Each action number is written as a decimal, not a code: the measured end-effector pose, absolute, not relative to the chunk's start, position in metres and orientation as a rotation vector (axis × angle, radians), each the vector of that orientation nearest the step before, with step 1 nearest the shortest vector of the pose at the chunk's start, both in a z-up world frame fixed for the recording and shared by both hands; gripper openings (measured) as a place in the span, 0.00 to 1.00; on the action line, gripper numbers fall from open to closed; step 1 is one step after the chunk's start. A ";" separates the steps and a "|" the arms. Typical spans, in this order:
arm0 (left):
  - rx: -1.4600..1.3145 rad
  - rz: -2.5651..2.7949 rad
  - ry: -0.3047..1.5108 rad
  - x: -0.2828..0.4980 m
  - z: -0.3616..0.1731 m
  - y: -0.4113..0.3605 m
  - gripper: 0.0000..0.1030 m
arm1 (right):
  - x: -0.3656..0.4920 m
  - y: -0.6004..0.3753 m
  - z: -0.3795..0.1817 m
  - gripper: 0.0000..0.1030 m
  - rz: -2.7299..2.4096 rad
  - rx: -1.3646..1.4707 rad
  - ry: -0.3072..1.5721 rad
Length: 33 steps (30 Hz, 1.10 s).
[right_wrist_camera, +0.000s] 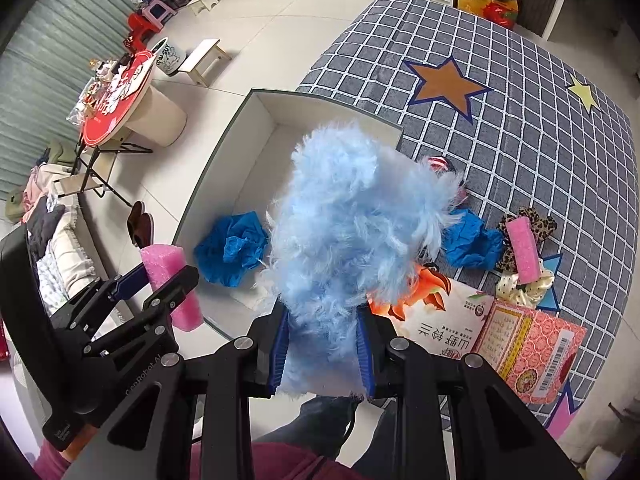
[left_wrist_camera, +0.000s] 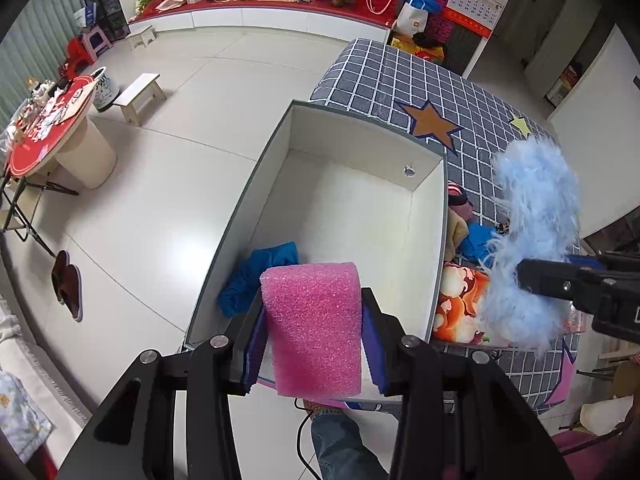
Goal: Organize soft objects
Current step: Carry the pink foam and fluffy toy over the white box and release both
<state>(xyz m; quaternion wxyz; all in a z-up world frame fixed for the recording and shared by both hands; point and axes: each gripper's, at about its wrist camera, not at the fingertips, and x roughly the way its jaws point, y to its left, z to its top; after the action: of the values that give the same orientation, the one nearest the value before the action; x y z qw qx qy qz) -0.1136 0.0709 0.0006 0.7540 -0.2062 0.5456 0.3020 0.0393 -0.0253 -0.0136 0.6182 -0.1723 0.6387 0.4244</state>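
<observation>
My left gripper [left_wrist_camera: 312, 336] is shut on a pink foam block [left_wrist_camera: 314, 328] and holds it above the near end of a white open box [left_wrist_camera: 428, 264]. It also shows in the right wrist view [right_wrist_camera: 160, 280]. My right gripper [right_wrist_camera: 322, 344] is shut on a fluffy light-blue plush [right_wrist_camera: 352, 232], held over the box's near right edge; the plush also shows in the left wrist view [left_wrist_camera: 532, 240]. A crumpled blue cloth [left_wrist_camera: 260, 276] lies inside the box [right_wrist_camera: 224, 152].
The box sits at the edge of a grey checked table cover [right_wrist_camera: 520, 120]. On it lie another blue cloth [right_wrist_camera: 472, 240], a second pink foam block [right_wrist_camera: 524, 252], a leopard scrunchie [right_wrist_camera: 540, 220], a cream scrunchie [right_wrist_camera: 524, 288] and printed packets [right_wrist_camera: 532, 348]. Tiled floor and stools are left.
</observation>
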 end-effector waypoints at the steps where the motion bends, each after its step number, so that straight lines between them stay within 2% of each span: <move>1: -0.449 0.660 1.193 -0.113 0.000 0.071 0.45 | 0.040 -0.024 -0.014 0.30 0.979 -0.401 1.468; 31: -0.450 0.676 1.248 -0.089 -0.022 0.093 0.46 | 0.059 0.051 -0.026 0.30 1.063 -0.471 1.440; 32: -0.443 0.683 1.245 -0.088 -0.022 0.093 0.51 | 0.059 0.052 -0.024 0.35 1.064 -0.475 1.433; 33: -0.438 0.691 1.242 -0.088 -0.021 0.092 0.57 | 0.060 0.053 -0.023 0.47 1.065 -0.478 1.425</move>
<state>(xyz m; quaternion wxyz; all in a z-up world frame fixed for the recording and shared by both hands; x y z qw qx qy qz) -0.0878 0.0923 -0.0209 0.7361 -0.1995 0.5652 0.3145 0.0600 0.0528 -0.0227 0.6049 -0.2068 0.6159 0.4605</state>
